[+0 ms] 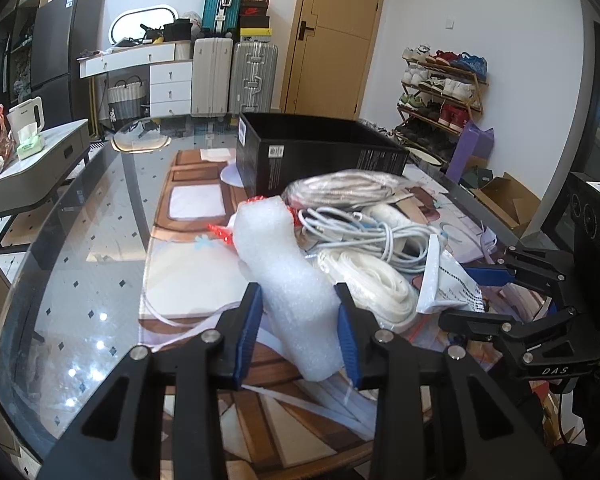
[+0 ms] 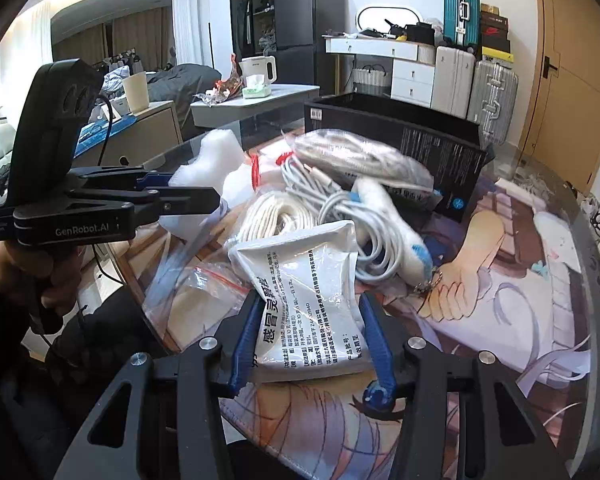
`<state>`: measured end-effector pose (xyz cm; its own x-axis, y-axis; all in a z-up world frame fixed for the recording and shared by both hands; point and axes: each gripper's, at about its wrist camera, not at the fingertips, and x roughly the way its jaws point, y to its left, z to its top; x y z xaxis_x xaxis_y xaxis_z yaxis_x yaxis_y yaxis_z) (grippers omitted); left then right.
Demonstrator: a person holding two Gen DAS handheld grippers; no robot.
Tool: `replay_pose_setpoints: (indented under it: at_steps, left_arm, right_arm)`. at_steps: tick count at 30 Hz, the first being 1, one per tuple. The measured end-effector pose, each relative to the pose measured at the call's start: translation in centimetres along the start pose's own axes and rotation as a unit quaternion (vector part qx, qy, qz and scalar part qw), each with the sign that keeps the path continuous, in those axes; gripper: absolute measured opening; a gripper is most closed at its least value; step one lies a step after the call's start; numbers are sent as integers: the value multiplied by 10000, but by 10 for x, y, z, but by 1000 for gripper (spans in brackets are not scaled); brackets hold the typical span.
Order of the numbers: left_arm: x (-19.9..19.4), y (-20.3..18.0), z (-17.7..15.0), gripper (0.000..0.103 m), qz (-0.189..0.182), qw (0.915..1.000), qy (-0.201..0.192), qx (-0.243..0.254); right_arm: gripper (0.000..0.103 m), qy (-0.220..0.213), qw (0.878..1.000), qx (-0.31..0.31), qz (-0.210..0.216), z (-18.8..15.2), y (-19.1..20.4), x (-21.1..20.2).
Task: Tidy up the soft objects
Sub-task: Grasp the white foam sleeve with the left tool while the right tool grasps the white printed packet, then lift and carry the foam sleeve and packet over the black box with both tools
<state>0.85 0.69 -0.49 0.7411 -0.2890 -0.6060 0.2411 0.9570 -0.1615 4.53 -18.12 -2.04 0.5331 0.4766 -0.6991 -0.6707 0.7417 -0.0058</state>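
Note:
My left gripper (image 1: 298, 294) is shut on a white foam wrap bundle (image 1: 284, 276), held tilted above the table; it also shows in the right wrist view (image 2: 216, 160). My right gripper (image 2: 306, 302) is shut on a white printed pouch (image 2: 308, 296), seen from the left wrist view (image 1: 446, 280) too. Between them lies a pile: a white cable coil (image 1: 370, 232), a flat white rope coil (image 1: 374, 280), a bagged grey cord (image 1: 340, 188). A black open box (image 1: 320, 152) stands behind the pile.
The glass table (image 1: 80, 272) carries a printed mat (image 2: 500, 280). A clear zip bag (image 2: 196, 300) lies at the mat's near left. A side counter with kettle (image 1: 26, 116) stands left. Suitcases, a door and a shoe rack (image 1: 440, 92) are beyond.

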Motion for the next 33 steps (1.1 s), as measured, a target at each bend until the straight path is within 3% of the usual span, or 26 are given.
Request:
replay_pose_setpoints:
  at_steps: [21,33]
  left_arm:
    - [-22,-18,49,34,-123,9984,-472,288]
    - [-20,-2,76,34,-84,9981,-582,183]
  right_arm:
    - [49,-562,9973,249,-409,45,-19,-43]
    - [49,-719,9955,393,-475,67,-42,-46]
